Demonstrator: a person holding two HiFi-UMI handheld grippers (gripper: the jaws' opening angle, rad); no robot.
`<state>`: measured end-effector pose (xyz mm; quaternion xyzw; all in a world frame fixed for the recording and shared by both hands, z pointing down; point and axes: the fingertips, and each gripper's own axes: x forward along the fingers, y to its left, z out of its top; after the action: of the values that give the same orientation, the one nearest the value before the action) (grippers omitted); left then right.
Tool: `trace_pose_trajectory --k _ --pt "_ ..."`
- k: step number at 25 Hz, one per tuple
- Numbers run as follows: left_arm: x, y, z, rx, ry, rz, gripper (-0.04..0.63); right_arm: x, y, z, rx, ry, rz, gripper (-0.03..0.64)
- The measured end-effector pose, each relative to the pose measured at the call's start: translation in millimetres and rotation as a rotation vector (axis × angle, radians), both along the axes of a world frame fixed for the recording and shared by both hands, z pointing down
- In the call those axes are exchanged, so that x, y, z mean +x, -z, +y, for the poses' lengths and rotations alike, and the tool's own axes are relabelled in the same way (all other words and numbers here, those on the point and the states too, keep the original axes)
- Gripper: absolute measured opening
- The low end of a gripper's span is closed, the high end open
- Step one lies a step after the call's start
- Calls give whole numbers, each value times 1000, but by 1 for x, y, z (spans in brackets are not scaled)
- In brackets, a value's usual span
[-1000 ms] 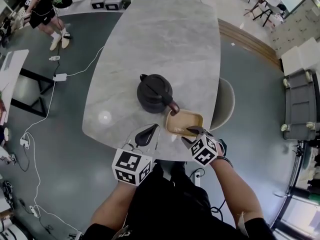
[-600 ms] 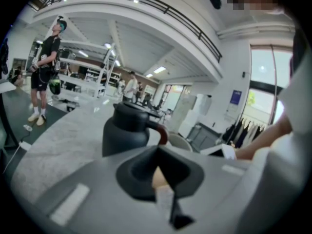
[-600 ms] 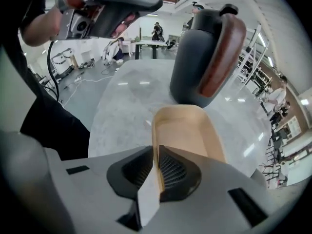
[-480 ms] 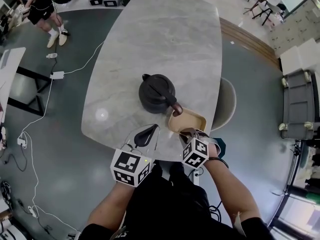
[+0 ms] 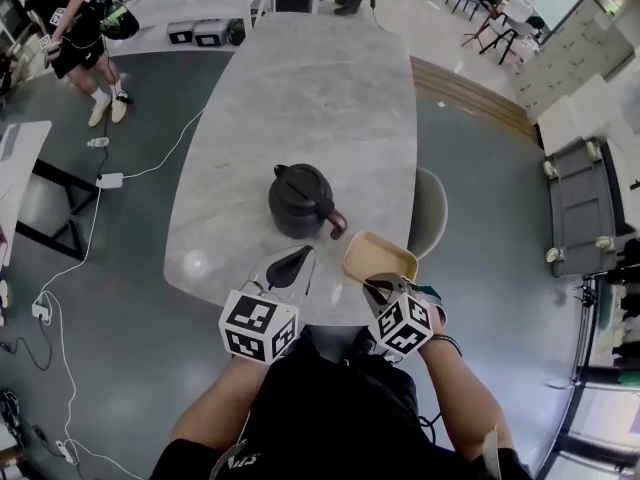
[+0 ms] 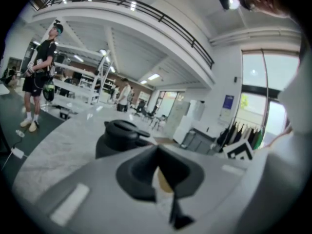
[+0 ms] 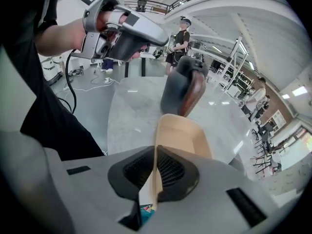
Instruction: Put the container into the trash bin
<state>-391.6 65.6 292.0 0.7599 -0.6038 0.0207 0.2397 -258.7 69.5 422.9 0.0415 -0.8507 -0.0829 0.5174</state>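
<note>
The container [image 5: 380, 256], at the desk's [image 5: 300, 88] near edge beside the kettle [image 5: 300, 200], is being gripped by its rim in the closing jaws of the right gripper [image 5: 383, 287] for carrying to an unseen bin, while the left gripper [image 5: 290, 267] is being held shut, empty.

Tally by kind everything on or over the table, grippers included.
jug: 1
container: 1
grippers: 2, the left gripper shut and empty, the right gripper closing on the container's rim
total: 4
</note>
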Motion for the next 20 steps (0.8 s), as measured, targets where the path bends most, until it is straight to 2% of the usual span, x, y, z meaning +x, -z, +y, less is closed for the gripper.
trace_pose_trajectory --k 8,14,20 --pt "59 22 -26 29 -80 -30 8 58 37 -16 5 -152 -140 11" --pt "127 24 -52 27 -164 -37 8 124 55 -24 9 -254 -206 11" --pt "209 19 -84 5 -264 -67 8 209 58 -47 10 -374 -252 11"
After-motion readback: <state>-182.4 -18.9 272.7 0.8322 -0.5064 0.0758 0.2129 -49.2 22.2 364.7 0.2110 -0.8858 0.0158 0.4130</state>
